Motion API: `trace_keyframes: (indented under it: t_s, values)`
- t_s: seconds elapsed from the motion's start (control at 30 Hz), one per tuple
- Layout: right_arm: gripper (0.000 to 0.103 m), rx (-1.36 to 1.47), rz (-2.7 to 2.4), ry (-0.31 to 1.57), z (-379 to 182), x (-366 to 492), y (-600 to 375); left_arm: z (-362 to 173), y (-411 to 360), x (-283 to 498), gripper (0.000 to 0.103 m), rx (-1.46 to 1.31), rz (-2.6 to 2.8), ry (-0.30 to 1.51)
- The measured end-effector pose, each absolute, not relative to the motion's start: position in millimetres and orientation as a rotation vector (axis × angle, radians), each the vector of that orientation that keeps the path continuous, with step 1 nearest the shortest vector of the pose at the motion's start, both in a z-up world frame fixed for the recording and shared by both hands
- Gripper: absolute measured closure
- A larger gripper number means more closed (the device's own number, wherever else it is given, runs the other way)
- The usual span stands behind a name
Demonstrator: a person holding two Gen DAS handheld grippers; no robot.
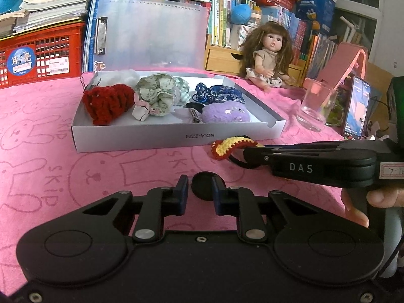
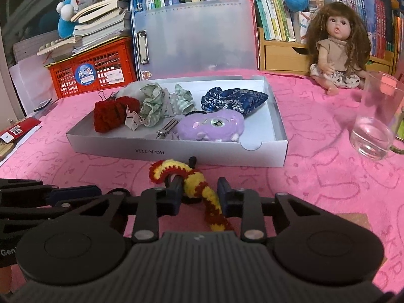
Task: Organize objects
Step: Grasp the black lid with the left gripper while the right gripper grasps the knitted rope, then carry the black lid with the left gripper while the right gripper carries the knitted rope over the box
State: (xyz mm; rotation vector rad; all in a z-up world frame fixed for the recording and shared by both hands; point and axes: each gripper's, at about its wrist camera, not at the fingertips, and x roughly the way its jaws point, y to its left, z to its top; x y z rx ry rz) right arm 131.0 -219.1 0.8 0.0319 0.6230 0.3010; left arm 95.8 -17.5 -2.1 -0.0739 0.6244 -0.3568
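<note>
A white shallow box [image 1: 176, 136] [image 2: 176, 151] on the pink cloth holds a red knit piece [image 1: 107, 103], a green scrunchie [image 1: 156, 92], a blue pouch [image 1: 217, 93], a purple plush [image 1: 227, 112] and a hair clip [image 2: 165, 127]. A red-and-yellow crocheted hair tie [image 1: 233, 145] [image 2: 197, 184] lies on the cloth in front of the box. My right gripper [image 2: 199, 193] [image 1: 252, 154] is open with the hair tie between its fingers. My left gripper [image 1: 200, 192] is open, with a small black round thing [image 1: 205, 185] between its fingers; I cannot tell whether they touch it.
A glass [image 1: 317, 106] [image 2: 376, 118], a doll [image 1: 267, 53] [image 2: 335, 48], a phone [image 1: 356, 108] and a pink stand [image 1: 338, 63] are to the right. A clear clipboard [image 1: 151, 32] leans behind the box. A red crate [image 1: 43, 53] and books line the back.
</note>
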Motion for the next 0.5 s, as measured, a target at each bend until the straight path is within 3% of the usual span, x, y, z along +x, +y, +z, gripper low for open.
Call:
trace_keyframes:
  t_s: [0.5]
  values:
    - [0.078,0.052,0.29,0.587,13.3,119.5,-227.9,6.4,-20.1,90.5,0.085,-0.067,-0.362,0.595]
